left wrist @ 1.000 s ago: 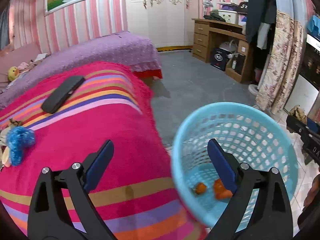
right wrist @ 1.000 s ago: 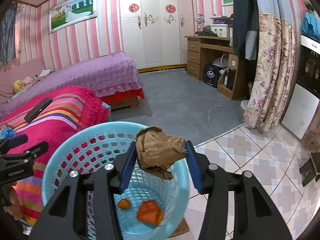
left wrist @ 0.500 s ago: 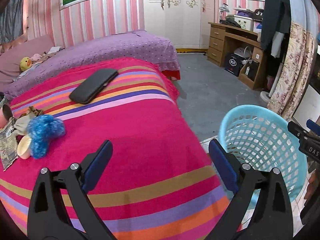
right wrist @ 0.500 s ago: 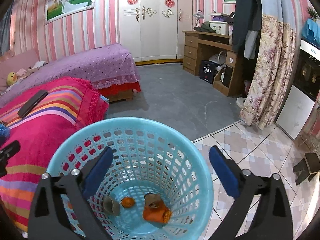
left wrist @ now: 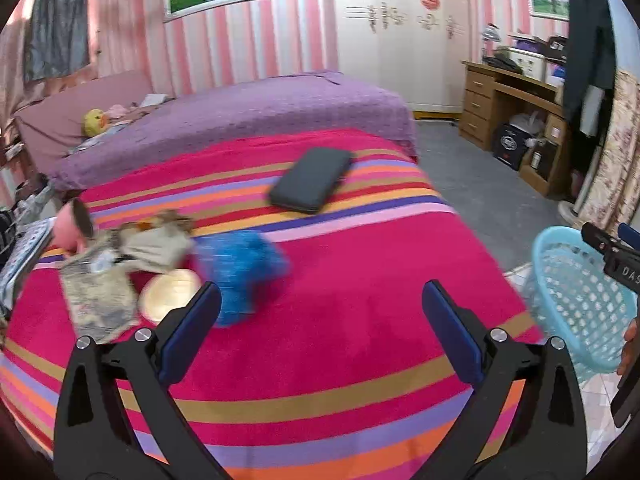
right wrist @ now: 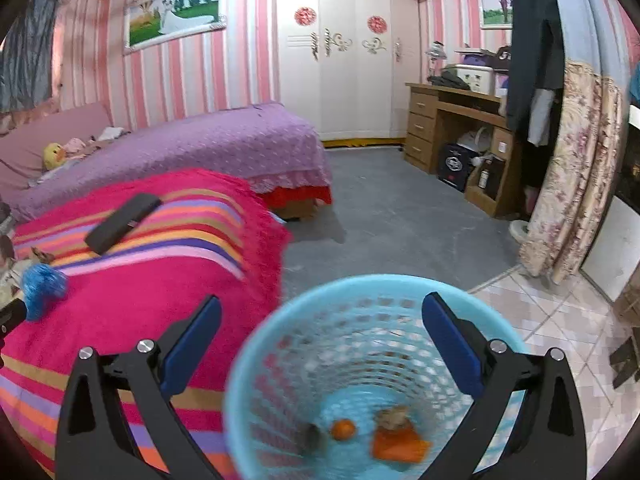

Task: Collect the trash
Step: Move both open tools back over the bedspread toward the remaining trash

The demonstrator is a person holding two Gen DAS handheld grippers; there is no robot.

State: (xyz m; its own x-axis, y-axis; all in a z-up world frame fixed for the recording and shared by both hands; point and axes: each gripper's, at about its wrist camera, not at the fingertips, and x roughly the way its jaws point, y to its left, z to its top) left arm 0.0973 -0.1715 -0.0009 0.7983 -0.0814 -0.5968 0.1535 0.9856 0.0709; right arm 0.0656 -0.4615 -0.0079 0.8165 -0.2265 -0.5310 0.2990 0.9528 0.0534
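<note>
1. Right now, nearest to me, the right gripper (right wrist: 320, 340) hangs over the pale blue perforated plastic basket (right wrist: 280, 320); its jaws have just been opening and stand wide, with nothing between them.
2. Down in that basket lie an orange wrapper (right wrist: 398, 442), a small orange ball (right wrist: 343, 429) and brownish scraps, so some trash is already collected.
3. Beside it, the left gripper (left wrist: 320, 328) is over the pink striped blanket (left wrist: 340, 360), jaws spread wide and empty, touching nothing.
4. Just beyond its left finger sit a fuzzy blue clump (left wrist: 240, 268), a round tan lid (left wrist: 168, 294) and a pile of crumpled printed wrappers (left wrist: 104, 280), apparently the remaining trash.
5. Farther off rests a flat dark case (left wrist: 310, 180), which looks like no trash at all.
6. Risks, as I judge them: the blur suggests fast motion, so a hurried grab could snag the blanket, pinch two items together, or scatter the loose wrappers off the bed's edge.
</note>
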